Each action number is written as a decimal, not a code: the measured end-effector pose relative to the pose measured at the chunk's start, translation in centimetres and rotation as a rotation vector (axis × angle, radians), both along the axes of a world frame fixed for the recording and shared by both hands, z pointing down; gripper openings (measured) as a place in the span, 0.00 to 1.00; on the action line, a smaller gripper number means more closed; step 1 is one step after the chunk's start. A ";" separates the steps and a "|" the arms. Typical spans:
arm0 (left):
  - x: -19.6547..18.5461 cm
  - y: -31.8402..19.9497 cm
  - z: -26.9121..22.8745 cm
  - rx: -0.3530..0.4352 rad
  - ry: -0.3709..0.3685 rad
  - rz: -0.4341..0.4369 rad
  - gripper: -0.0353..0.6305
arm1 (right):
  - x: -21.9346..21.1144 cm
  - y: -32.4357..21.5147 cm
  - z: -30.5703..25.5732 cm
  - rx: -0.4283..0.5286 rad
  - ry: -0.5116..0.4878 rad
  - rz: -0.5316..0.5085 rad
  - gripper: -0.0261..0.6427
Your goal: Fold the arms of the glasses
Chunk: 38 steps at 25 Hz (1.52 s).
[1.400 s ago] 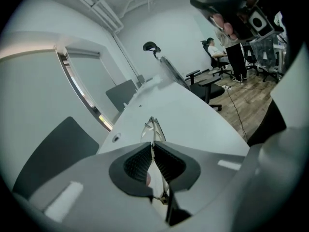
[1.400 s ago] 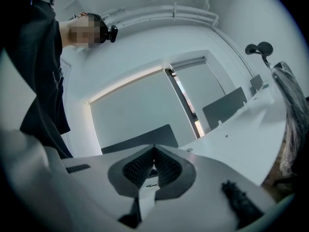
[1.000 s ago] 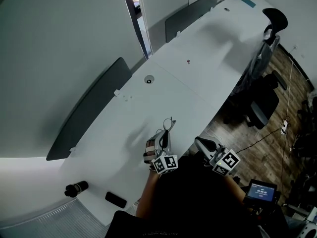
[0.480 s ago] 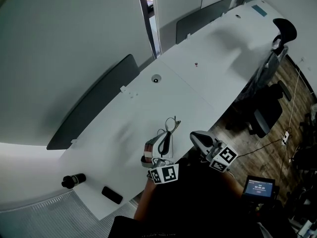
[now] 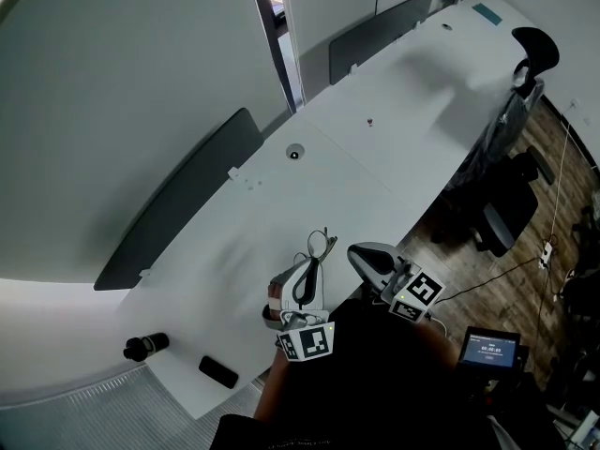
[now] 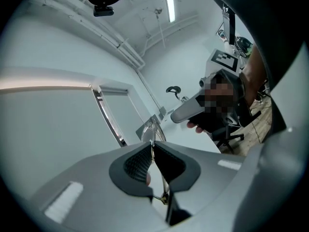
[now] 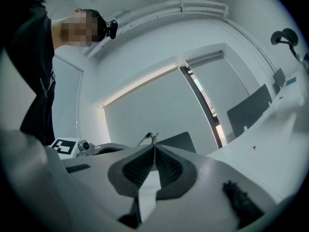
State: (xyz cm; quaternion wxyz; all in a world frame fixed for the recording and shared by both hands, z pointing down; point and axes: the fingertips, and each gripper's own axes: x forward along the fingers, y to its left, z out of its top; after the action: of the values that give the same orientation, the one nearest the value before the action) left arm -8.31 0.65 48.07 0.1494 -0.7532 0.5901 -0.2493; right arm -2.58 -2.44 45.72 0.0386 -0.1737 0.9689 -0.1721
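Left tool [image 5: 313, 266], clamping glasses [image 5: 322, 246], has risen; right tool [image 5: 353, 251], clenched empty, drew nearer.

Two hand-held grippers [image 5: 313, 261] [image 5: 356, 251], one glasses [image 5: 322, 244]

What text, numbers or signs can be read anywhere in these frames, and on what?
Nothing is legible.
Small screen: lit characters, too small to read.
Teal patch on the table: too blurred to read.
Marker cube and second marker cube: black-and-white square patterns, no words.
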 end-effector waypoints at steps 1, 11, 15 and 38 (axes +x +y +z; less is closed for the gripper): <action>-0.1 -0.1 -0.1 0.000 0.004 -0.003 0.10 | 0.0 -0.1 0.0 -0.005 -0.004 -0.002 0.05; 0.5 0.3 -0.5 0.009 0.004 0.004 0.10 | -1.4 0.7 -0.1 -0.030 -0.014 -0.045 0.08; 0.6 0.7 -0.6 0.016 0.001 0.008 0.10 | -1.8 0.9 0.0 -0.049 -0.020 -0.049 0.15; 1.5 0.8 -0.4 0.003 -0.013 0.034 0.10 | -2.4 0.9 0.8 0.006 0.079 -0.039 0.11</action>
State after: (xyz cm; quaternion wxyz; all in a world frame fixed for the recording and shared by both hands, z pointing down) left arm -6.83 1.44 47.65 0.1586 -0.7612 0.5767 -0.2507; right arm -4.93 -1.53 46.49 -0.0026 -0.1613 0.9734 -0.1628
